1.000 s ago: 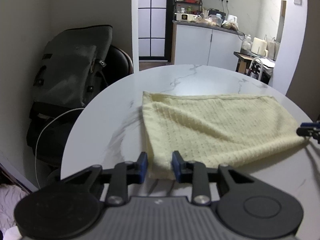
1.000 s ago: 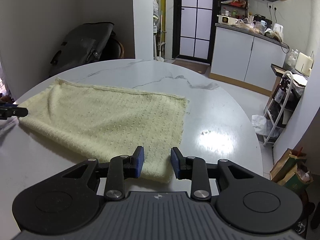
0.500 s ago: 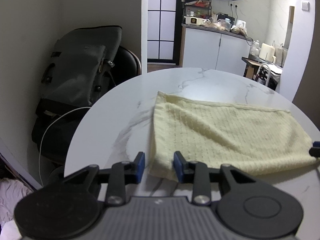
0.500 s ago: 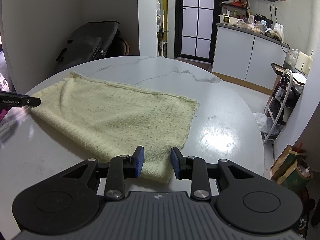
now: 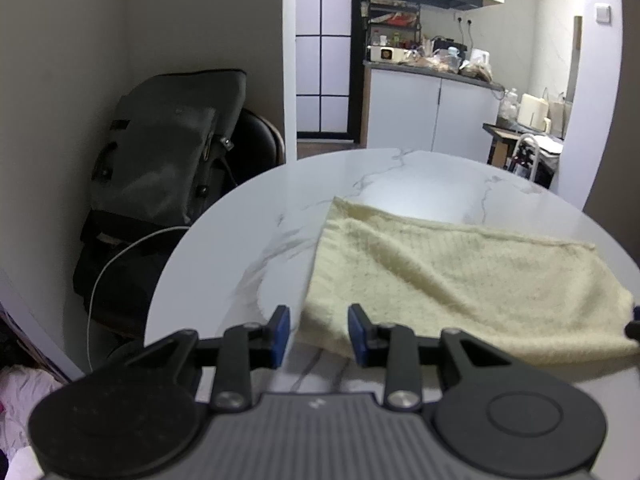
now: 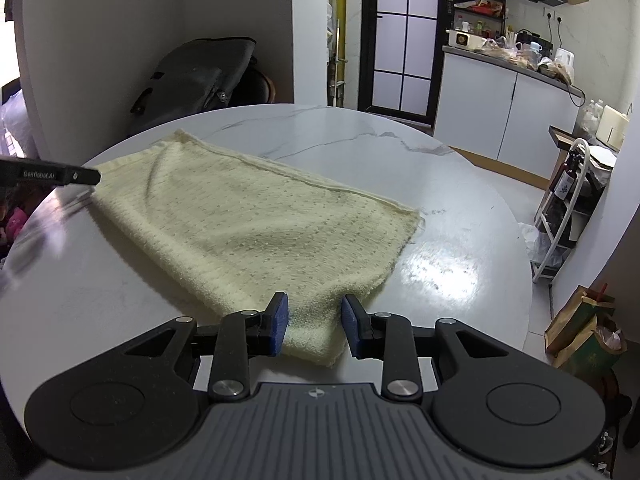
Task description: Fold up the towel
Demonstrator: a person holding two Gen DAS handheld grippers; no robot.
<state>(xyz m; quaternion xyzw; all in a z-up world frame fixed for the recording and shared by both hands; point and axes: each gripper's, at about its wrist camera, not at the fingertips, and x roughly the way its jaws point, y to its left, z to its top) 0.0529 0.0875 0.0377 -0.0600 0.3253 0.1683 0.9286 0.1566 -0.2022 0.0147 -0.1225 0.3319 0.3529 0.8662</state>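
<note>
A pale yellow towel [image 5: 460,272] [image 6: 260,232] lies spread across a round white marble table [image 5: 240,248] [image 6: 460,200]. My left gripper [image 5: 319,334] is shut on the towel's near left corner, which bunches between the blue pads. My right gripper [image 6: 314,320] is shut on the near right corner, with cloth filling the gap between its pads. The near edge sits slightly raised, with a shadow under it. In the right wrist view a finger of the left gripper [image 6: 60,176] shows at the towel's left end. The right gripper's tip [image 5: 634,320] shows at the left wrist view's right edge.
A dark grey backpack [image 5: 168,152] rests on a chair beside the table at the left, with a white cable [image 5: 120,256] below it. A kitchen counter [image 6: 508,92] and a white wire rack [image 6: 568,208] stand beyond the table's right side. Paper bags [image 6: 584,332] sit on the floor.
The right gripper has slid sideways with its corner, and the towel has swung with it. The towel's far edge now lies more slanted. Both grips are unchanged.
</note>
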